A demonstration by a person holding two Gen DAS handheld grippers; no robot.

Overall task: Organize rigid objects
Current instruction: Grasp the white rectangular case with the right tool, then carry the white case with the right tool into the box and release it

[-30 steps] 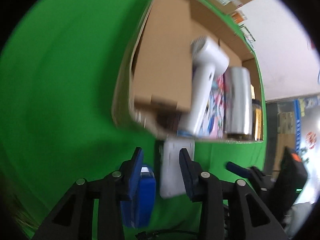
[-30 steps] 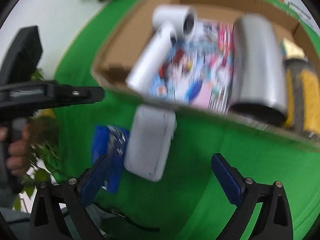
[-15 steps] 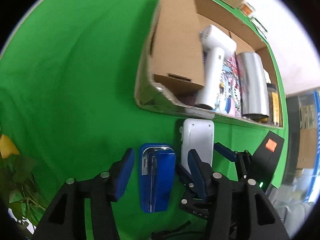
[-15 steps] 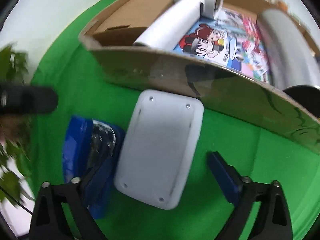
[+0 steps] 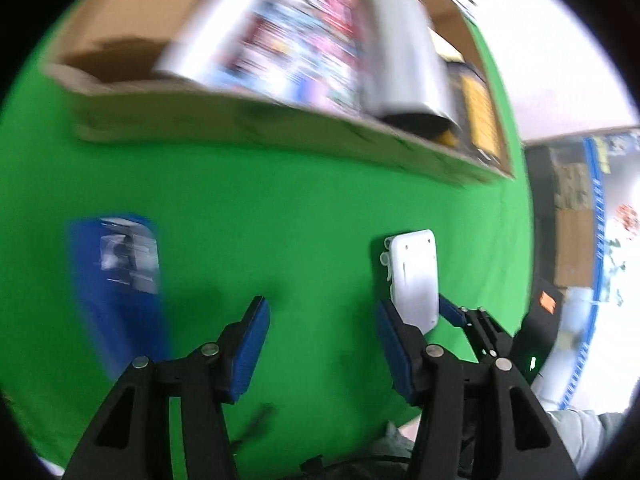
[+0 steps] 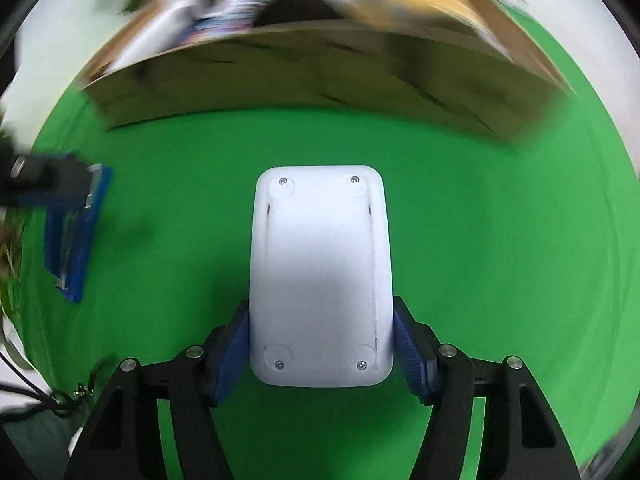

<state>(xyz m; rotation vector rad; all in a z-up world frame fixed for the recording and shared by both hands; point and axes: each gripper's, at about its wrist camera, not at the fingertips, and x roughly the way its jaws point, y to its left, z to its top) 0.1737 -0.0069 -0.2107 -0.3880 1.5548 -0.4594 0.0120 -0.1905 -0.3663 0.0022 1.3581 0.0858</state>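
A white rounded device [image 6: 320, 272] lies underside up, with small screws at its corners, on the green cloth. My right gripper [image 6: 320, 336] has its jaws closing on the device's near end, and both blue pads [image 6: 232, 340] touch its sides. The left wrist view shows the same device [image 5: 414, 280] at the right. My left gripper [image 5: 320, 344] is open over bare cloth with nothing between its fingers. A blue stapler [image 5: 120, 280] lies off to its left, also visible as the blurred stapler [image 6: 72, 240] at the left of the right wrist view.
An open cardboard box [image 5: 280, 120] stands behind, holding a silver roll [image 5: 404, 64], a colourful book [image 5: 300, 40], a blurred white item and a yellow-black jar [image 5: 476, 112]. Its front wall [image 6: 320, 68] is close ahead. Green cloth [image 5: 280, 220] lies between box and grippers.
My right gripper's jaws came in onto the white device. My left gripper swung right, leaving the stapler off to its left. The device and stapler now sit farther apart.
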